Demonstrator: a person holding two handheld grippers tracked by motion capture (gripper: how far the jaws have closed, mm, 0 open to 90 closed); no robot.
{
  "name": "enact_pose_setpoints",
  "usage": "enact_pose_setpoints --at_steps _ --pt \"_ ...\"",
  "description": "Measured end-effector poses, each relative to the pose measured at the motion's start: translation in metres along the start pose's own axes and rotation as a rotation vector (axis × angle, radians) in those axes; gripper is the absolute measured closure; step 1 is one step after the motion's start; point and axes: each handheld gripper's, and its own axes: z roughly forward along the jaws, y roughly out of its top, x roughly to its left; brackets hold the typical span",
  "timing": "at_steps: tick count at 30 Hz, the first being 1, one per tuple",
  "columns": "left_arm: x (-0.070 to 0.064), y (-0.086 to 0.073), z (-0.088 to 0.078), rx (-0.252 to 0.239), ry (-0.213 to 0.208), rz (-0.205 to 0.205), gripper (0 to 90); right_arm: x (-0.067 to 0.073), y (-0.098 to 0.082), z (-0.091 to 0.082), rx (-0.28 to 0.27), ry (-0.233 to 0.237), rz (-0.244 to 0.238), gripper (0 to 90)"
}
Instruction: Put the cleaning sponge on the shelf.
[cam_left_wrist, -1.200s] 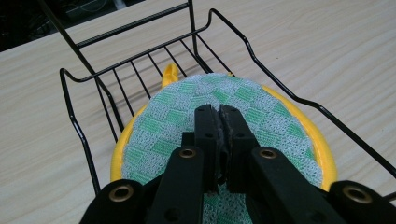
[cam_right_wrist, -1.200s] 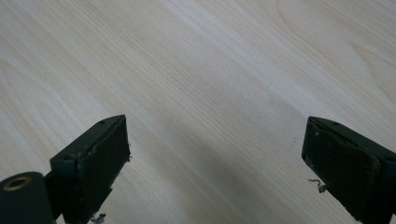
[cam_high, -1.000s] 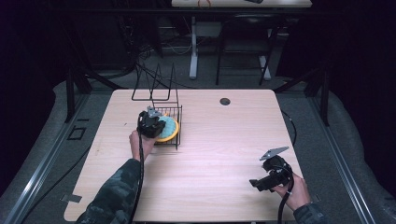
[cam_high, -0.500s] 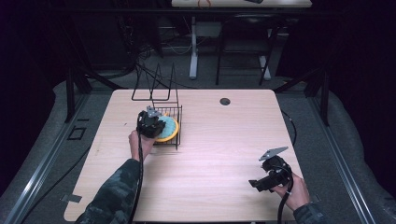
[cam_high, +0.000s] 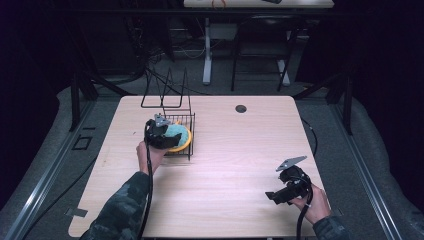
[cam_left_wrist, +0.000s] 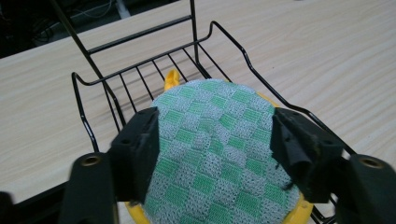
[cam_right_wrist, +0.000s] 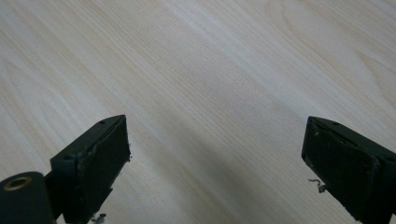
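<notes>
Toward the far left of the counter: a black wire rack (cam_high: 176, 131) stands near the left edge of the light wooden counter (cam_high: 235, 165), with a round yellow dish (cam_high: 181, 145) inside it.
Cloth: a green-and-white checked knitted cloth (cam_left_wrist: 212, 154) lies on top of the yellow dish, in the rack.
Left hand-held gripper (cam_high: 161, 134): right over the cloth, its jaws have just been opening and now stand released either side of it, no longer pinching.
Key relation: the cloth sits straight ahead, between the jaws; the left hand is by far the nearer.
Right hand-held gripper (cam_high: 286, 191): spread wide and empty, near the near right corner, well apart from the rack.
Obstacles: the rack's wire rim and upright back (cam_left_wrist: 140, 35) ring the dish closely.
</notes>
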Motion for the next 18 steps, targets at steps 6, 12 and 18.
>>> enact_pose_setpoints --at_steps 6,12,18 --pt "-0.002 -0.001 -0.01 -0.005 0.001 -0.014 17.9 0.001 0.001 0.0 0.003 0.005 -0.001 7.0" --pt "-0.005 -0.006 -0.023 -0.012 0.002 -0.007 15.0 0.001 0.001 0.0 0.006 0.009 -0.001 6.8" --pt "-0.005 -0.009 -0.043 -0.025 0.003 -0.002 13.0 0.0 0.0 -0.002 -0.004 0.004 -0.005 6.2"
